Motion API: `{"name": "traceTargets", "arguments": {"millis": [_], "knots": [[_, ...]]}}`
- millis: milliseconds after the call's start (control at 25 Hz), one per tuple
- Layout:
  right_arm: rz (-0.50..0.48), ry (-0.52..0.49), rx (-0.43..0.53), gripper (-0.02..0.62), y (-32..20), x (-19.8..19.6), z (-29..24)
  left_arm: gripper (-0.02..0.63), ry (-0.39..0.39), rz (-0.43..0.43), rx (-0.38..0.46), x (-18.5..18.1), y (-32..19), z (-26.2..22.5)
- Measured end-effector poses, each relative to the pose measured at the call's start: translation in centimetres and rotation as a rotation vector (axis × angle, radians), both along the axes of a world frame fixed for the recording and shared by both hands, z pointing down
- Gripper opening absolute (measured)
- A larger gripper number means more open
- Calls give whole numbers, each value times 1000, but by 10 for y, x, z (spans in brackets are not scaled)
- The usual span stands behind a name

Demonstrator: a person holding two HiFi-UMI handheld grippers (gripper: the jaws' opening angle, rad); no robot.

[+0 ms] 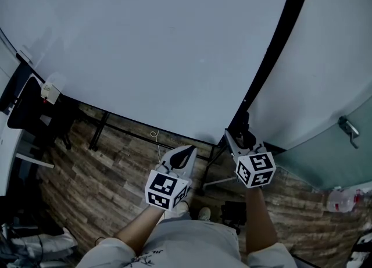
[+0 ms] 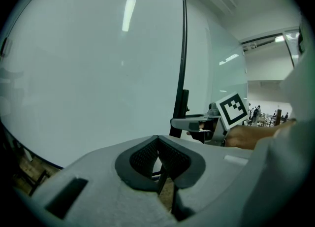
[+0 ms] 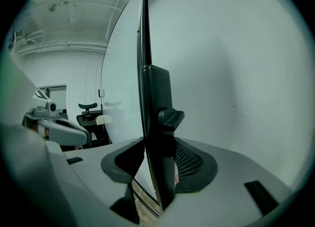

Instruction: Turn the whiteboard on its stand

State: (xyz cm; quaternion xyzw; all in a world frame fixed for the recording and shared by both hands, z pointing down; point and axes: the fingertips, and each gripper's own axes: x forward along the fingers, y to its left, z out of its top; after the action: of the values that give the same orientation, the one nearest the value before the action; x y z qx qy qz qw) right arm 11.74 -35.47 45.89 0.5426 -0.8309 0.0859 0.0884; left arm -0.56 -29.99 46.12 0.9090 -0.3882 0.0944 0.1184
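Observation:
The whiteboard (image 1: 145, 46) fills the upper head view, its black side frame (image 1: 279, 46) running down to my right gripper (image 1: 237, 139). That gripper is shut on the frame; in the right gripper view the black edge (image 3: 145, 48) and a knob (image 3: 171, 117) sit between the jaws (image 3: 156, 157). My left gripper (image 1: 185, 155) hangs just below the board's bottom edge, shut and empty, its pads meeting in front of the board's face (image 2: 88, 73). The left gripper view also shows the right gripper (image 2: 197, 121) at the frame (image 2: 181, 63).
Black stand legs (image 1: 99, 130) rest on a wood-pattern floor (image 1: 104, 168). A black office chair (image 1: 29, 107) stands at the left by a small white box (image 1: 49, 90) on the board's corner. A white wall (image 1: 331, 57) and a glass door with a handle (image 1: 349, 127) are at the right.

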Motion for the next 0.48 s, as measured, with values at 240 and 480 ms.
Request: {"name": "traceTargets", "arguments": {"millis": [240,480], "knots": [[23,-3,-1,179,22,16,-2,11,5,11,2,7,13,-3],[51,-9,2,179,45,30,-2,11,8,32,-3,16,30,-3]]}}
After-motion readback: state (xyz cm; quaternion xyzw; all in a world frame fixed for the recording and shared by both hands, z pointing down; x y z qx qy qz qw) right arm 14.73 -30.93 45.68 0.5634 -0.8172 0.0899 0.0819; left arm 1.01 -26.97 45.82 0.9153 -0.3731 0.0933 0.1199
